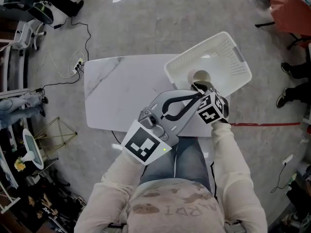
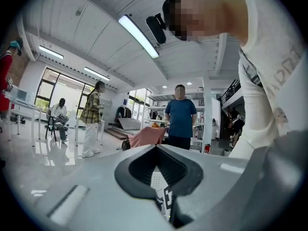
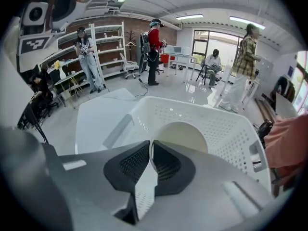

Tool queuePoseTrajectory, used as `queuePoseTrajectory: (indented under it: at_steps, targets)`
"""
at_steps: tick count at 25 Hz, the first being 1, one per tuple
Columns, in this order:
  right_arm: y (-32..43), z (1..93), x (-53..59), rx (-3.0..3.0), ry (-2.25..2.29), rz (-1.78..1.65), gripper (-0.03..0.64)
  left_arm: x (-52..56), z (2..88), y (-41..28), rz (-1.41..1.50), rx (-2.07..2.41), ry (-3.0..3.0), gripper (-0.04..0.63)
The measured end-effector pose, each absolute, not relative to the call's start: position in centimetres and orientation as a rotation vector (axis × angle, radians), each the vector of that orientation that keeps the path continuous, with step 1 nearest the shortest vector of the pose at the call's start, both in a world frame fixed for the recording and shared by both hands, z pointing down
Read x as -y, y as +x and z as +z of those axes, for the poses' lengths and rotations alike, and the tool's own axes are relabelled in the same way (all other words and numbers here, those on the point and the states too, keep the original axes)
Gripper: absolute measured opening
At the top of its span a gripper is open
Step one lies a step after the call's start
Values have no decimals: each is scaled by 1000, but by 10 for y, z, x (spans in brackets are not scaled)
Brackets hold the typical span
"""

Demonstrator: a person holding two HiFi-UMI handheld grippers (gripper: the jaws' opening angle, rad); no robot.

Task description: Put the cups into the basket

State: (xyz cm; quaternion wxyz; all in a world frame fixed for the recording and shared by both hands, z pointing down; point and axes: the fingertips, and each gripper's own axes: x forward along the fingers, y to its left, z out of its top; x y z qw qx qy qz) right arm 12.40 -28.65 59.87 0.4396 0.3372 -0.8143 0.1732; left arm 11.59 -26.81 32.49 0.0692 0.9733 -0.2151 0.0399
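A cream cup (image 1: 200, 76) (image 3: 182, 134) hangs just inside the near rim of the white perforated basket (image 1: 228, 42) (image 3: 226, 129), which sits tilted on the right end of the white marble table (image 1: 121, 91). My right gripper (image 1: 198, 87) (image 3: 150, 159) is shut on the cup's wall. My left gripper (image 1: 196, 99) (image 2: 158, 150) is held over my lap and points up and to the right. Its jaws meet at the tips with nothing between them, close to the right gripper's marker cube. No other cup shows.
The basket overhangs the table's right edge. A power strip with cables (image 1: 77, 64) lies on the floor to the left, and a red line (image 1: 262, 124) runs across the floor at the right. Several people stand around the room (image 3: 154, 52).
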Motion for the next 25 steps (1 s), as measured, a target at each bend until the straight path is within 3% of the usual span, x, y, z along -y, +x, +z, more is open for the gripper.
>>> queuePoseTrajectory:
  at_steps: [8,25]
  targets:
    - [119,645,304,1969,772,650,46,292,368,108,152,538,2908,2]
    - [89,686,337,1939,526,484,46,312,401,73,139,577,2844,2]
